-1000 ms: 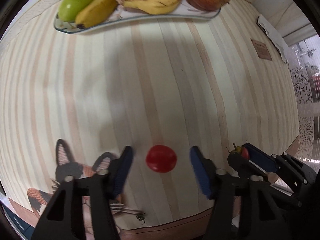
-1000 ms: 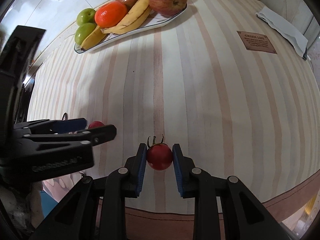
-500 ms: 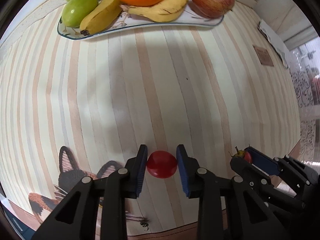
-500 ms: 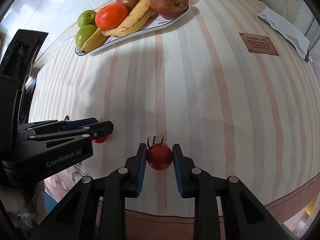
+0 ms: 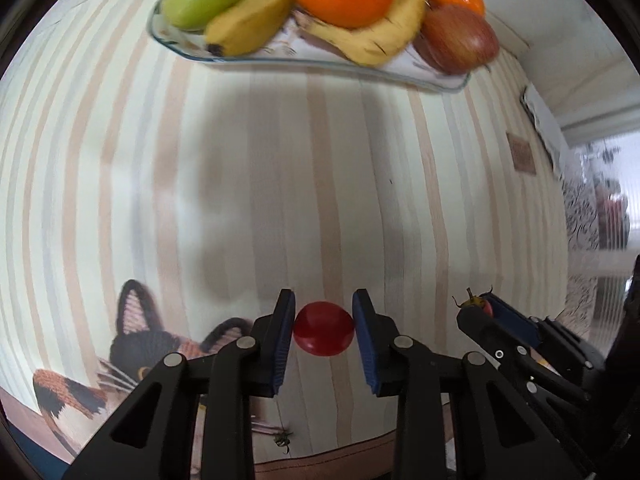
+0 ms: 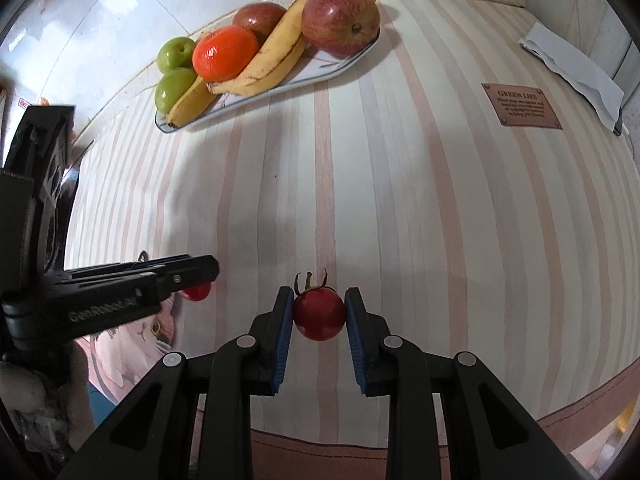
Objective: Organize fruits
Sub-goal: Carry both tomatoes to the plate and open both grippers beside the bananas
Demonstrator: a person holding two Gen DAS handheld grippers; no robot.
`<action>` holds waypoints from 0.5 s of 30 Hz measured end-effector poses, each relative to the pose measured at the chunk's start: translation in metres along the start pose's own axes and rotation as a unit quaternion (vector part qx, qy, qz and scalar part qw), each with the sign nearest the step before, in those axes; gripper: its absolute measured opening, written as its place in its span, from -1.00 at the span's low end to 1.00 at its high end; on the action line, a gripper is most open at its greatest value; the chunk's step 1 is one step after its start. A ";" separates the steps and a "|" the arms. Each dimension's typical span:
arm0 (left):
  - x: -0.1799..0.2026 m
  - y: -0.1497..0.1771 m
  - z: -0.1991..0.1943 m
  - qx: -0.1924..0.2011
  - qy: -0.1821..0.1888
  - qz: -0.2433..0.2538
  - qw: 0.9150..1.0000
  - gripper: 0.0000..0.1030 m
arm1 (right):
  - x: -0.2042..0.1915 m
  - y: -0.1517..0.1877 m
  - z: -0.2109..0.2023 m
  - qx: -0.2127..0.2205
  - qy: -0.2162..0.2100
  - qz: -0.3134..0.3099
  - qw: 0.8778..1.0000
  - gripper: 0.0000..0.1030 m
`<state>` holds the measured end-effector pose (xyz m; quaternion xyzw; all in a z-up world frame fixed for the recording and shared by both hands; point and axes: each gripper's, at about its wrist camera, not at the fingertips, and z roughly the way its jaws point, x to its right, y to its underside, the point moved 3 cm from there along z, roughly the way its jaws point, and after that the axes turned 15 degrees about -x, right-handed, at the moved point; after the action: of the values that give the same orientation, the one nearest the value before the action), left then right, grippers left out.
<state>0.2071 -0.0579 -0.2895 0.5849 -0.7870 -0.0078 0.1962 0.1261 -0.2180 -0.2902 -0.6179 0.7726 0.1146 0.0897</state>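
The plate (image 6: pixel 352 60), upper left, holds bananas, apples and oranges. Lower centre, each gripper (image 5: pixel 324 322) (image 6: pixel 319 310) pinches a small tomato (image 5: pixel 323 329) (image 6: pixel 319 314); a plaque (image 6: pixel 522 106) lies right.

Even indoor light; soft shadows on tablecloth (image 5: pixel 224 184); glare on oranges (image 6: pixel 225 53); left view motion-blurred; fisheye edges bent.

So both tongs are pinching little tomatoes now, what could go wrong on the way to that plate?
The left tongs and right tongs hold each small round tomato only by its sides, so one might slip out or get crushed. The plate is already crowded with fruit, so a tomato could roll off.
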 end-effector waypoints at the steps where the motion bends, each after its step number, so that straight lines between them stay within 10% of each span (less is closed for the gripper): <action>1: -0.003 0.003 -0.004 0.004 0.003 -0.001 1.000 -0.47 | 0.000 -0.002 -0.001 0.001 -0.004 0.000 1.000 -0.45; 15: -0.012 -0.078 -0.074 0.079 0.091 -0.038 0.992 -0.47 | -0.032 -0.088 -0.033 0.087 -0.068 -0.037 0.993 -0.46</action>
<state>0.3049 -0.0553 -0.2435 0.6263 -0.7411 0.1001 0.2202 0.2196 -0.2160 -0.2549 -0.6264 0.7487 0.0856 0.1994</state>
